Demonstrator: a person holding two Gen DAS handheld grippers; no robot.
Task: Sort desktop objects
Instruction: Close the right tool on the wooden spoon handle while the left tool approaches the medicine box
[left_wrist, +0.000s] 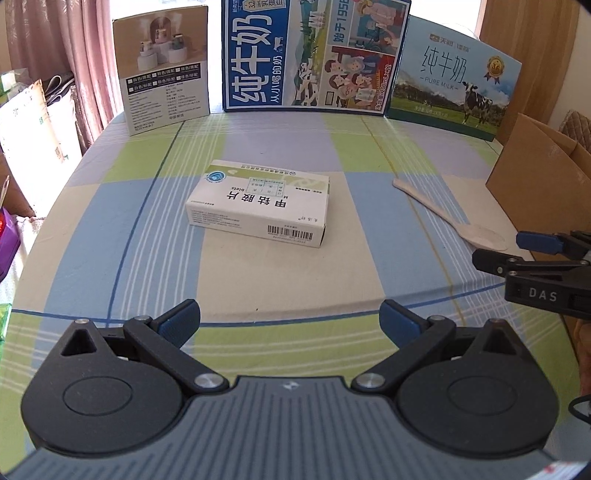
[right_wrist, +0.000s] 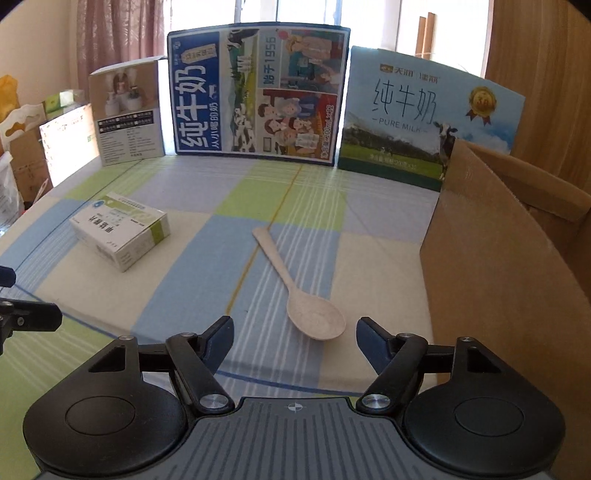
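Note:
A white and green medicine box (left_wrist: 258, 201) lies flat on the checked tablecloth (left_wrist: 147, 221), straight ahead of my left gripper (left_wrist: 290, 317), whose jaws stand wide open and empty, well short of the box. A pale beige spoon (right_wrist: 295, 284) lies to the right of the box (right_wrist: 120, 230), bowl toward me. My right gripper (right_wrist: 293, 338) hovers just short of the spoon's bowl, open, with nothing between its blue pads. In the left wrist view the right gripper (left_wrist: 517, 247) shows at the right edge, next to the spoon (left_wrist: 448, 214).
An open brown cardboard box (right_wrist: 498, 277) stands at the table's right side, close to my right gripper. Two milk cartons (right_wrist: 258, 92) (right_wrist: 424, 118) and a smaller product box (right_wrist: 127, 114) stand upright along the back edge. Bags and boxes crowd the floor at the left.

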